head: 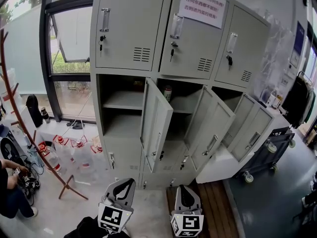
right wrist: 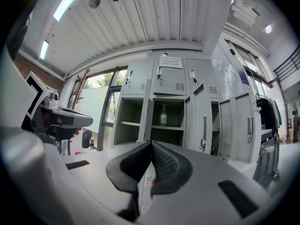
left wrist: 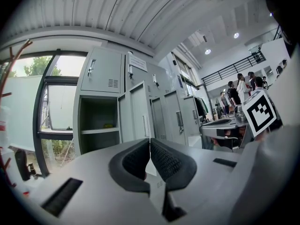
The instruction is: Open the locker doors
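The left gripper and the right gripper are at the bottom of the head view, side by side. Both point toward the grey locker cabinet but stay apart from it.

In the left gripper view the two dark pads of the left gripper are pressed together at the tips, with nothing between them. In the right gripper view the right gripper is the same: its pads meet and it holds nothing. Neither gripper touches a door.

The cabinet fills the centre of the head view. The three upper doors are closed, and a white paper notice is on the middle one. In the middle row three doors are open: the left door, the middle door and the right door. Each is turned out to the right of its compartment.

A bottle stands on the shelf of the middle compartment. On the floor at the left of the cabinet stand large water bottles, near a red-brown wooden rack. A dark cart on wheels is at the right.
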The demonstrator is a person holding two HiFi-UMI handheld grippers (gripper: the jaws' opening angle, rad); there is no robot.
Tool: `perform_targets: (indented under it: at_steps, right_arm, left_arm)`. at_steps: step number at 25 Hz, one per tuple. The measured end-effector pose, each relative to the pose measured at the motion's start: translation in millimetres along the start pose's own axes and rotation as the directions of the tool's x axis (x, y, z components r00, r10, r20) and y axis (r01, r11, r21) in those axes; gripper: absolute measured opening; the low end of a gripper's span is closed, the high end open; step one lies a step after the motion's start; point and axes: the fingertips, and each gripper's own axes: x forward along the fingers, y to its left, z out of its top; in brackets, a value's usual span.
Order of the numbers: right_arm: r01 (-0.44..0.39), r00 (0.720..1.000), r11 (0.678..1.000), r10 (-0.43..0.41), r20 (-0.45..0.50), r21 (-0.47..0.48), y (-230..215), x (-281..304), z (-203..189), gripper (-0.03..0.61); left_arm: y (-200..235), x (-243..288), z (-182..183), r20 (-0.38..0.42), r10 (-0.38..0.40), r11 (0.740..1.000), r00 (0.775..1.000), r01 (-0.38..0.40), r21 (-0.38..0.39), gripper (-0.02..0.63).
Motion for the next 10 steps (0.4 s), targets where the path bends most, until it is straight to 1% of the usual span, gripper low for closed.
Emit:
perform_targets:
  at_steps: [10]
  right_arm:
    - [-0.006, 1.000, 1.000, 0.006, -0.005, 0.002, -1.8, 1.6, -4.5, 0.014]
  left_arm:
    - [-4.2, 4.2, -2.4, -0.011, -0.005, 1.000, 1.000, 0.005, 0.008, 0.025]
